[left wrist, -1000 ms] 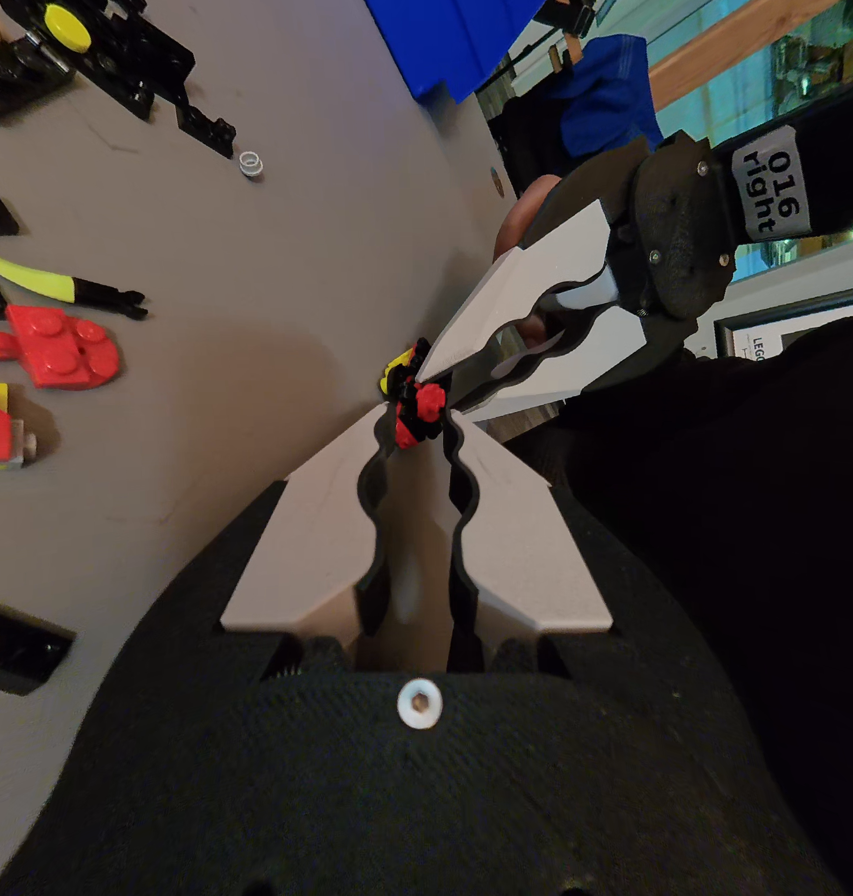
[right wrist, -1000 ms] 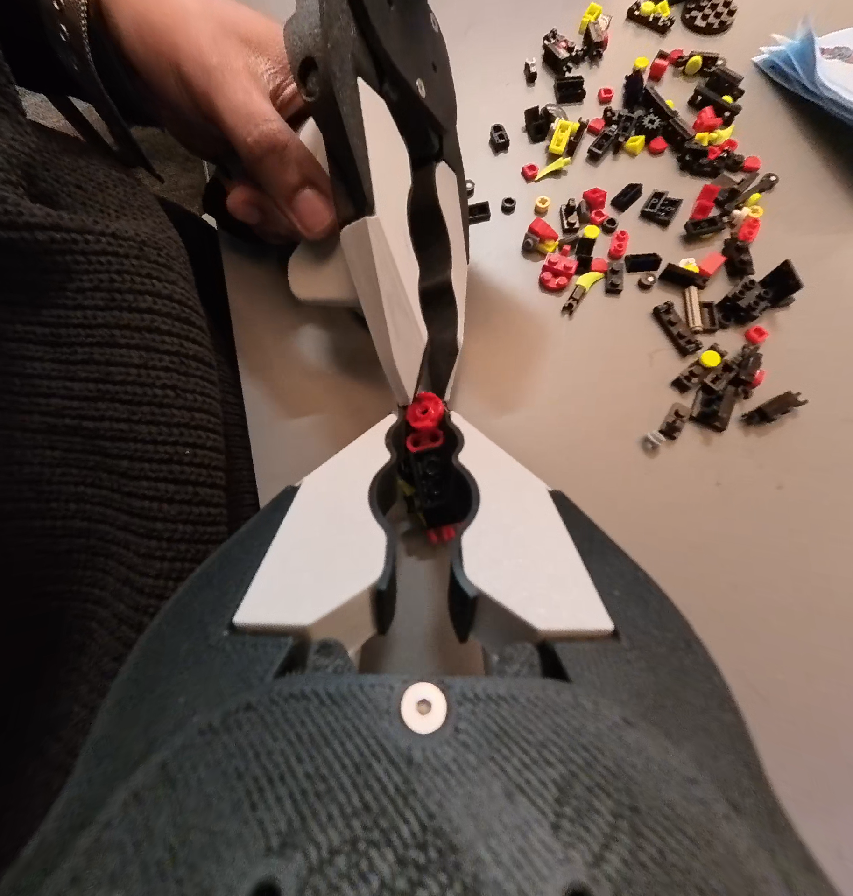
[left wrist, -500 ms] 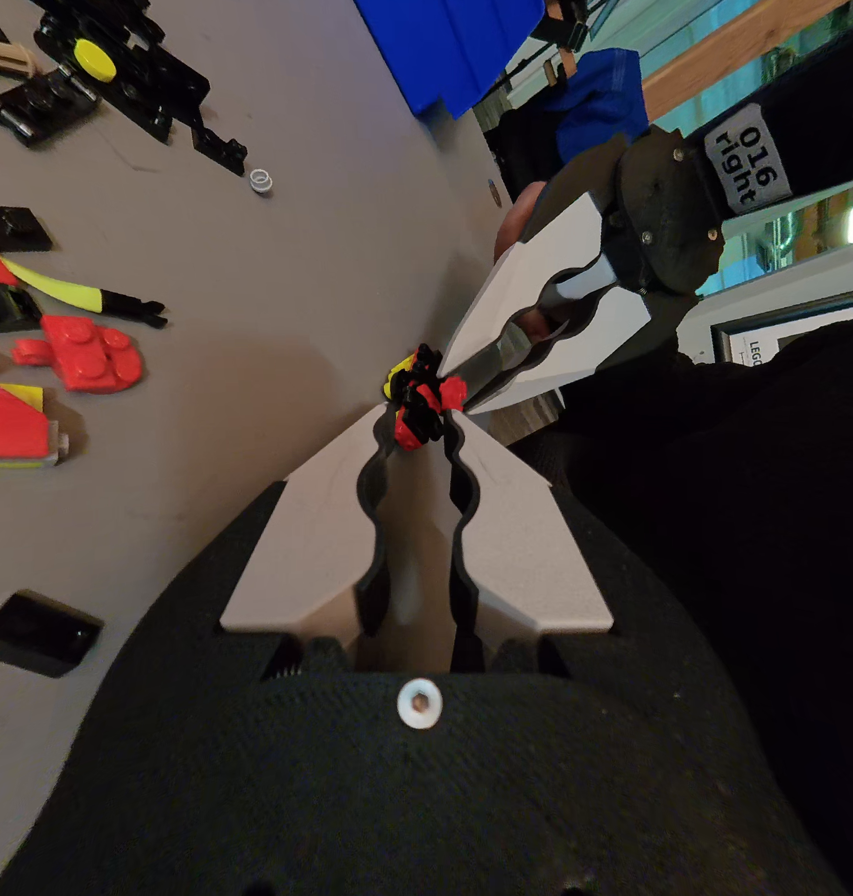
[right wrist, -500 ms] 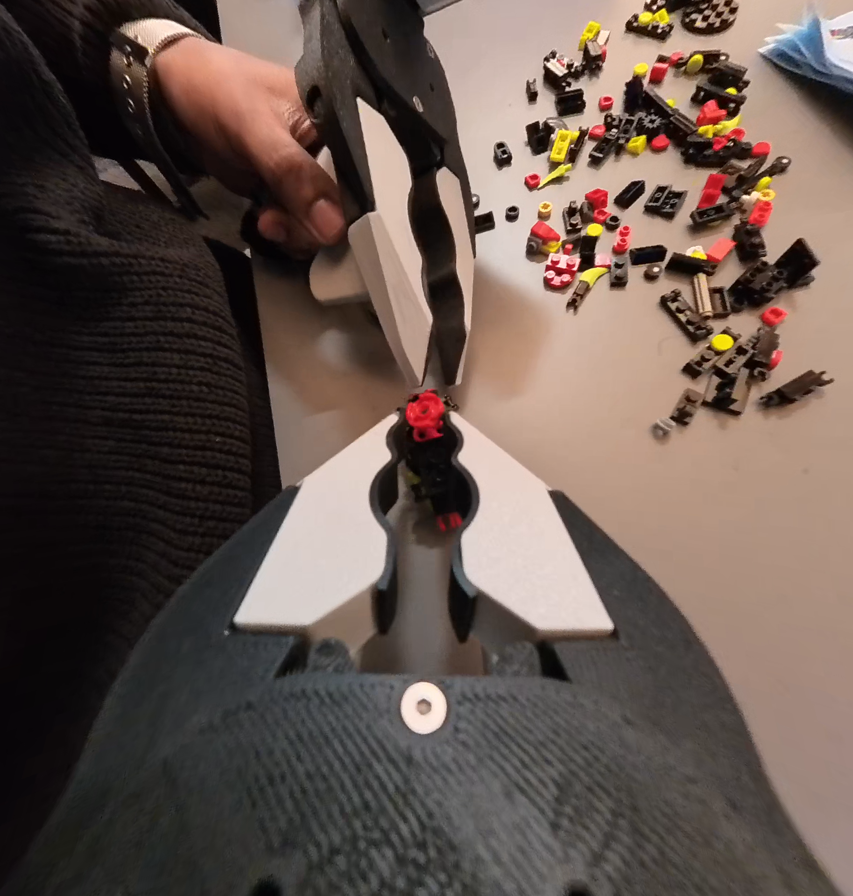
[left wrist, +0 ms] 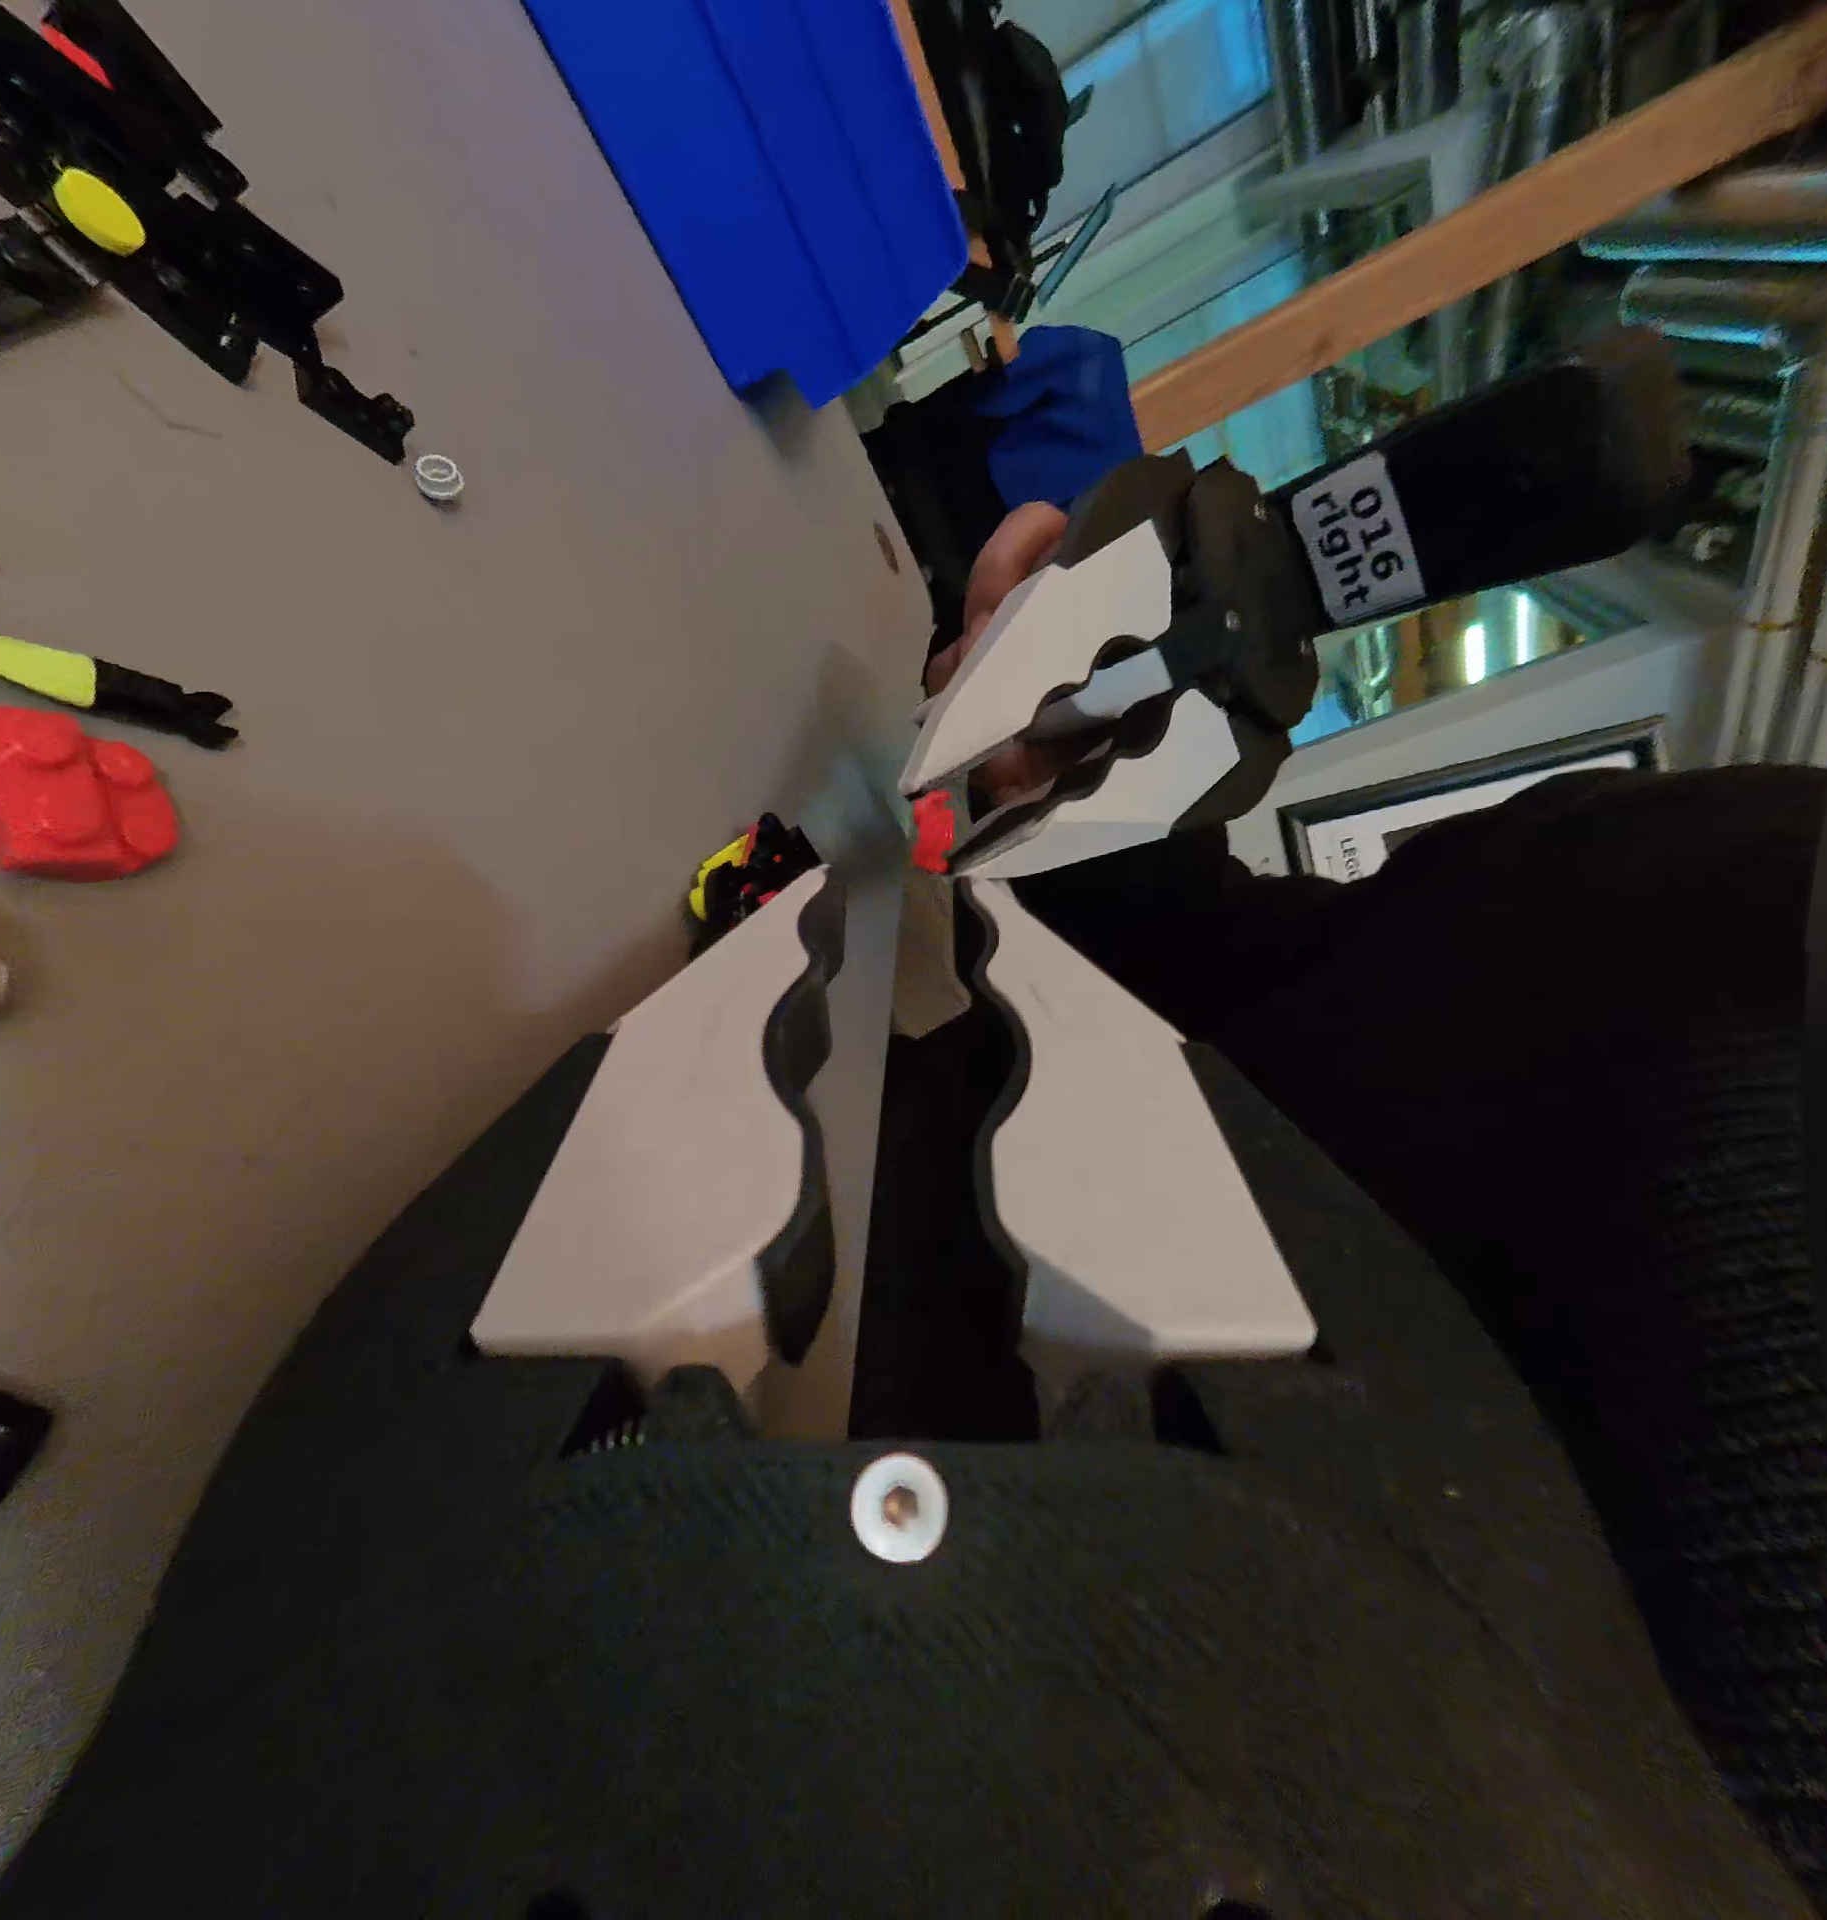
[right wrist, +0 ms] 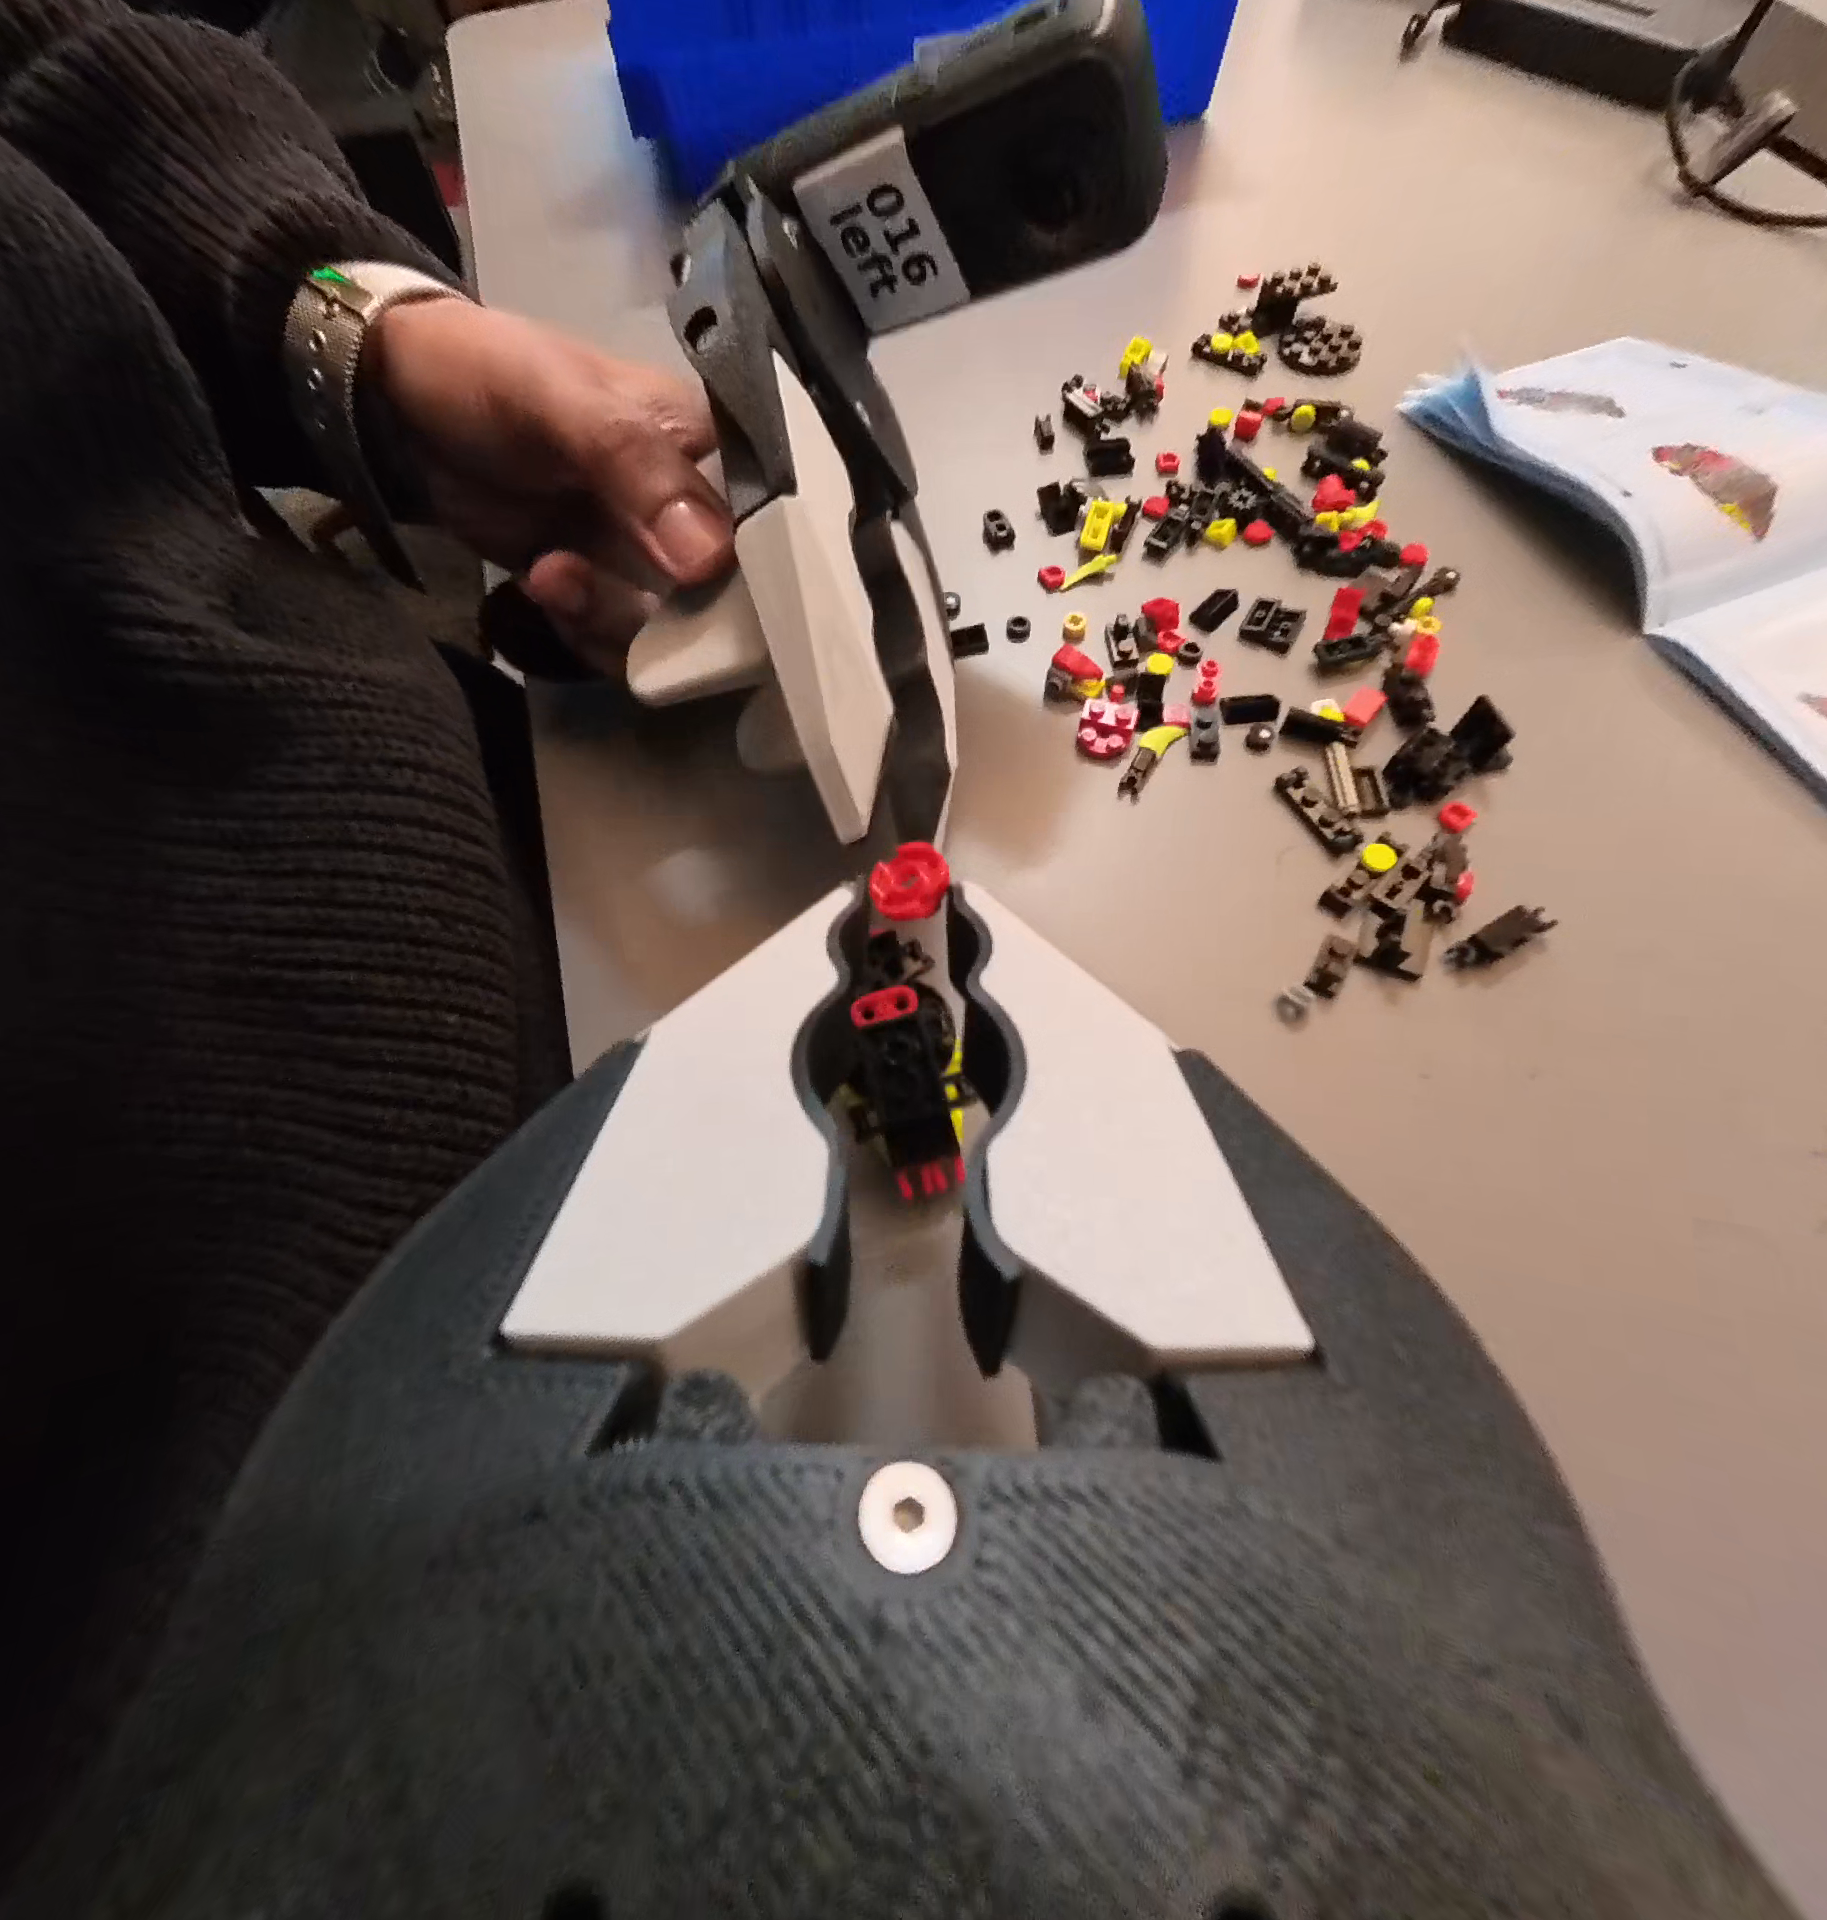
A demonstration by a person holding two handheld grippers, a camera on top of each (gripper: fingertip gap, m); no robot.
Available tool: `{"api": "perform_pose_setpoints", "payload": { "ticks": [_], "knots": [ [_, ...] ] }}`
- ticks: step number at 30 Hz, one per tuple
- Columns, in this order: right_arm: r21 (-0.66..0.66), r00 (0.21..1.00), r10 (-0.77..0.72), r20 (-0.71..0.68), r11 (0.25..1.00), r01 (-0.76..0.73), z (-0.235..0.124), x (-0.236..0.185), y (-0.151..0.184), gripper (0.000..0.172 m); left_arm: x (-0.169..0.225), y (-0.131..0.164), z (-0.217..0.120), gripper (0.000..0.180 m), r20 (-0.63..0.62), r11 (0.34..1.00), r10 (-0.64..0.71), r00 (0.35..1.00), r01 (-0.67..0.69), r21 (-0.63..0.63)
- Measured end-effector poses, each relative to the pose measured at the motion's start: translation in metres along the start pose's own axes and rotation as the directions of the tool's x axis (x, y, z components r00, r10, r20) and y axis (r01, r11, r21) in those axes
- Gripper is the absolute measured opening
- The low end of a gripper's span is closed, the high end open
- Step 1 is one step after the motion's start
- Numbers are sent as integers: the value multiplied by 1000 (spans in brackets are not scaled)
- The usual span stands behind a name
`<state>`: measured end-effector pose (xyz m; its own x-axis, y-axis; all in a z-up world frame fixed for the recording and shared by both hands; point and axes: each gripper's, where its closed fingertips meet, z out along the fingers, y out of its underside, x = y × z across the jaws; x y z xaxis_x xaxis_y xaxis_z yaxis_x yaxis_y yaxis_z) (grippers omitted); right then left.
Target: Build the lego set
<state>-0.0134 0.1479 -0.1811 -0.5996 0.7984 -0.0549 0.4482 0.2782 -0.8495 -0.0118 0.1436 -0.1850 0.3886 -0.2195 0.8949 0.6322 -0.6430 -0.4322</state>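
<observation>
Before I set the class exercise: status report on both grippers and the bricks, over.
Left gripper: jaws apart, empty. Right gripper: jaws pinch red round piece. Black-yellow assembly beside left fingertip, separate. Loose bricks beyond.

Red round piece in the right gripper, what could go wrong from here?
1. The right gripper pinches the red round piece only at its very fingertips, so a small twist might pop it out.
2. The black, red and yellow assembly seems to lie loose near the table edge, right beside the open left gripper; a nudge could knock it off.
</observation>
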Motion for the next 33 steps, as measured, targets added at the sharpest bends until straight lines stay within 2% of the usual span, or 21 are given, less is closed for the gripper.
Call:
{"api": "perform_pose_setpoints", "payload": {
  "ticks": [5,8,12,15,20,33],
  "knots": [
    [-44,1000,-12,15,999,13,1,-5,7,12,1,6,1,18,20,998,45,999,-45,-35],
    [-129,995,-35,-90,991,23,-4,14,21,12,-1,7,1,18,33,997,58,998,-56,-44],
    [-224,976,119,-184,961,-160,-12,44,58,13,-3,7,-1,17,51,996,73,996,-71,-51],
    [-216,961,212,-176,944,-248,-13,48,64,13,-4,8,-2,17,57,996,73,996,-70,-54],
    [-265,963,162,-214,940,-217,-10,50,72,14,-6,8,-2,17,65,996,75,995,-71,-58],
    [-233,953,229,-196,934,-272,-9,51,71,13,-14,9,-3,17,84,995,75,994,-69,-72]
  ]
}}
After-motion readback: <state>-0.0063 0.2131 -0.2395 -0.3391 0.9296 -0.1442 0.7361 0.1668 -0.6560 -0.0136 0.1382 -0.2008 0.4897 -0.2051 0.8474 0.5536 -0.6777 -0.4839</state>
